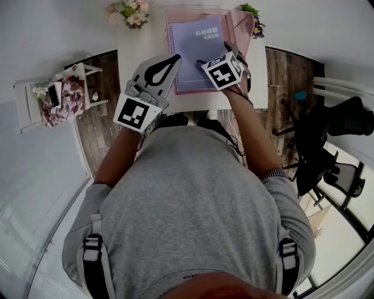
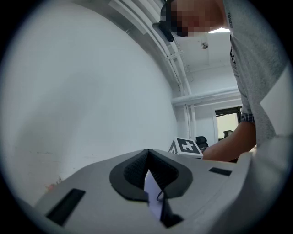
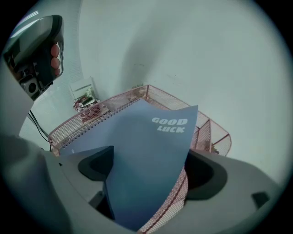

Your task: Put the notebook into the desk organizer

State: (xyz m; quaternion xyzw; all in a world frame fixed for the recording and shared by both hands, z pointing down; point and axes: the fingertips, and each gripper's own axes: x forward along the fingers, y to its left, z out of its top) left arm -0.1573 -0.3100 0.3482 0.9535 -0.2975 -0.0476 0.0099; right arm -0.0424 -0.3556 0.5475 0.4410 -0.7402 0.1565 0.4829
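Note:
A lavender spiral notebook (image 1: 196,49) printed GOOD LUCK lies inside the pink wire-mesh desk organizer (image 1: 236,20) at the back of the white table (image 1: 137,44). My right gripper (image 1: 213,58) is over the notebook's lower right part. In the right gripper view the notebook (image 3: 146,151) runs between the jaws of this gripper (image 3: 151,167), which stand wide apart and open, with the organizer's mesh (image 3: 213,132) behind. My left gripper (image 1: 175,58) rests at the notebook's left edge. Its tips (image 2: 149,153) meet, and a pale sliver shows in the gap behind them.
A bunch of flowers (image 1: 131,11) stands at the table's back left and a small plant (image 1: 252,17) at the back right. A white rack (image 1: 58,93) with clutter is on the floor at the left. A black office chair (image 1: 333,134) is at the right.

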